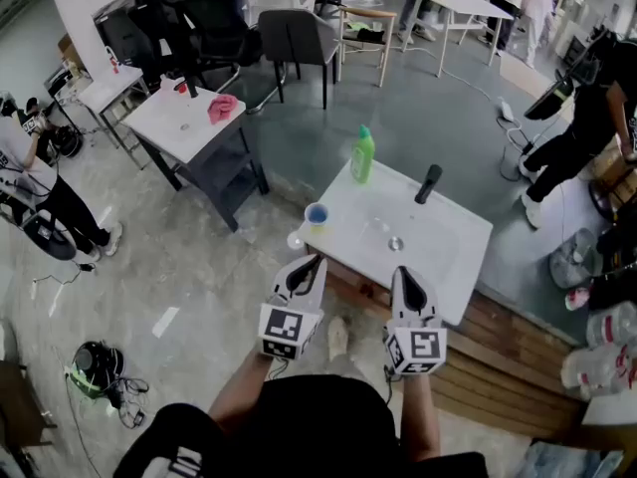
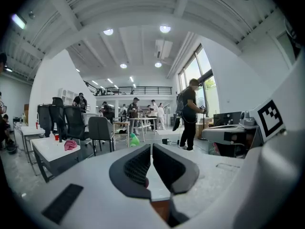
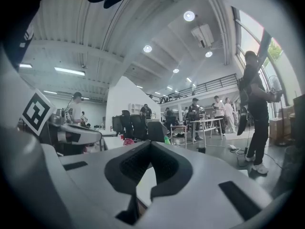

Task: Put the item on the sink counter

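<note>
A white sink counter (image 1: 453, 242) stands just ahead of me, with a black faucet (image 1: 428, 183) and a drain (image 1: 396, 244). On its far left corner is a green bottle (image 1: 362, 154), and a blue cup (image 1: 317, 214) sits at its left edge. My left gripper (image 1: 306, 265) hangs shut at the counter's near left corner, just below the cup, with nothing between its jaws. My right gripper (image 1: 404, 275) is also shut and empty at the near edge. In the left gripper view the shut left gripper (image 2: 151, 149) points over the counter toward the green bottle (image 2: 135, 139). The right gripper view shows the right gripper (image 3: 151, 144) shut.
A white table (image 1: 184, 122) with a pink cloth (image 1: 221, 107) and a red cup (image 1: 181, 88) stands to the left, with black chairs (image 1: 299, 38) behind it. A wooden platform (image 1: 508, 347) runs under the counter. People stand at the left and right edges.
</note>
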Motion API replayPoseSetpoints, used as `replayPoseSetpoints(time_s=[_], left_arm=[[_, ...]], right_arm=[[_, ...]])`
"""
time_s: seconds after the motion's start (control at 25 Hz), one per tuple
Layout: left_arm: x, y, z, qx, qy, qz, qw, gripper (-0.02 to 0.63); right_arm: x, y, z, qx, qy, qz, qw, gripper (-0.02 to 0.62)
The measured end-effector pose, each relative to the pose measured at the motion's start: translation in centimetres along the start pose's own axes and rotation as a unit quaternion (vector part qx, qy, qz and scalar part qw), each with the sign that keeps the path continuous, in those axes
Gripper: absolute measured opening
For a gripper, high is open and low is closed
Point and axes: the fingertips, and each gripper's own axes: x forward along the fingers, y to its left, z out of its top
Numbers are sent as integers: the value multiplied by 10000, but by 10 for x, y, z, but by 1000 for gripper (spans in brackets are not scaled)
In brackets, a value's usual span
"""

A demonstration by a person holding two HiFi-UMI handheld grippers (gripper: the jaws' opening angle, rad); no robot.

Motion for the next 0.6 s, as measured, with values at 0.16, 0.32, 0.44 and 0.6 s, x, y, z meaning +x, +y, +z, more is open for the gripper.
replayPoseSetpoints(time_s=[0.16, 0.32, 0.44, 0.6], left_arm=[[-11, -11, 0, 27, -7, -78, 10000, 8], [-16, -19, 4, 71, -46, -141, 9999, 6], [-19, -21, 6, 98, -65, -162, 9998, 6], [-20, -21, 6, 119, -75, -166, 9998, 5]], right_arm=[[-18, 0, 0, -30, -6, -98, 9999, -2], [-27, 0, -1, -98, 46, -115, 9999, -2], [-30, 3, -4, -127, 91, -121, 9998, -2], [-31, 4, -5, -123, 93, -116, 9998, -2]])
